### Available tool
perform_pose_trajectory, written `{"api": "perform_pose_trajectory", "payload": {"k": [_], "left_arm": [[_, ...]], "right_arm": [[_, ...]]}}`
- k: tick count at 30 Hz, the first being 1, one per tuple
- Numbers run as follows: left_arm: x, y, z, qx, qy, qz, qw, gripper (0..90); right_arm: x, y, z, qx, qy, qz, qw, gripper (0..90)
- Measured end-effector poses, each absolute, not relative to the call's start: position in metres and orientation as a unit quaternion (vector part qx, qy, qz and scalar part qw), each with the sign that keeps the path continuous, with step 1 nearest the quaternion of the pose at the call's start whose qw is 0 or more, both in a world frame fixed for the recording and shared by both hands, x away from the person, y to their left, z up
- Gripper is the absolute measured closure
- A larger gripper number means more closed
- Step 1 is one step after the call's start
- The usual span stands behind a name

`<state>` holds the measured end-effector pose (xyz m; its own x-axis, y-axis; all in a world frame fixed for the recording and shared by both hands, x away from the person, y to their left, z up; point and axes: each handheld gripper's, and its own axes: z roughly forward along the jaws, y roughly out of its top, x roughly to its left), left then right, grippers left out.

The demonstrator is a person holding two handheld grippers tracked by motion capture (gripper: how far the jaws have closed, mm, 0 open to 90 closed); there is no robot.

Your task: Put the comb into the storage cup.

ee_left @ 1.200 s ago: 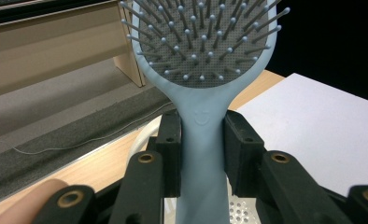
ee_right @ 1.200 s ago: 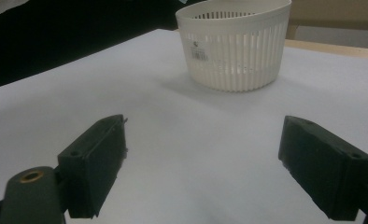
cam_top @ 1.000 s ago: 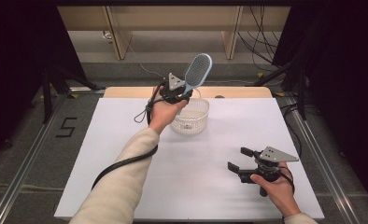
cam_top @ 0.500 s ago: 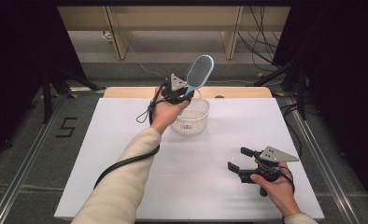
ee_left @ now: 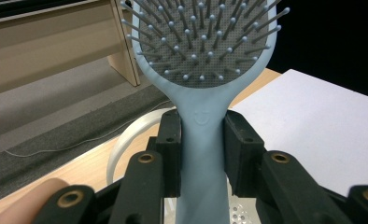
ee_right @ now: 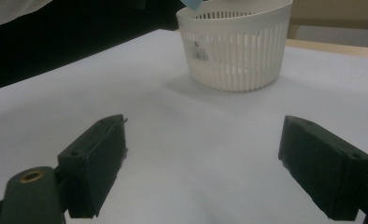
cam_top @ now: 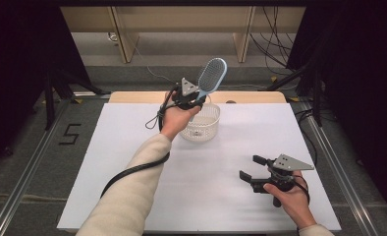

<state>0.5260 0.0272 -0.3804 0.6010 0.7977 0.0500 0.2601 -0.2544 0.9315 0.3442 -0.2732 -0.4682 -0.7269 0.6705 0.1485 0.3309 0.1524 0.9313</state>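
Left tongs [ee_left: 201, 154] clamped on pale-blue hairbrush [ee_left: 205, 60], grey bristle pad; right tongs [ee_right: 210, 163] wide.

Grey floor [cam_top: 29, 162], wooden shelving [cam_top: 181, 19], perhaps dark curtains [cam_top: 14, 73]

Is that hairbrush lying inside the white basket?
No, the left gripper holds the hairbrush by its handle, raised above the basket.
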Motion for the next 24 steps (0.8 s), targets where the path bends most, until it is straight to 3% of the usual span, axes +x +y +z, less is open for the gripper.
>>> {"api": "perform_pose_trajectory", "payload": {"k": [24], "left_arm": [[0.5278, 0.0219, -0.3860, 0.746, 0.351, 0.267, 0.498, 69.8]], "right_arm": [[0.3445, -0.2731, -0.4686, 0.337, 0.743, 0.558, 0.151, 15.9]]}}
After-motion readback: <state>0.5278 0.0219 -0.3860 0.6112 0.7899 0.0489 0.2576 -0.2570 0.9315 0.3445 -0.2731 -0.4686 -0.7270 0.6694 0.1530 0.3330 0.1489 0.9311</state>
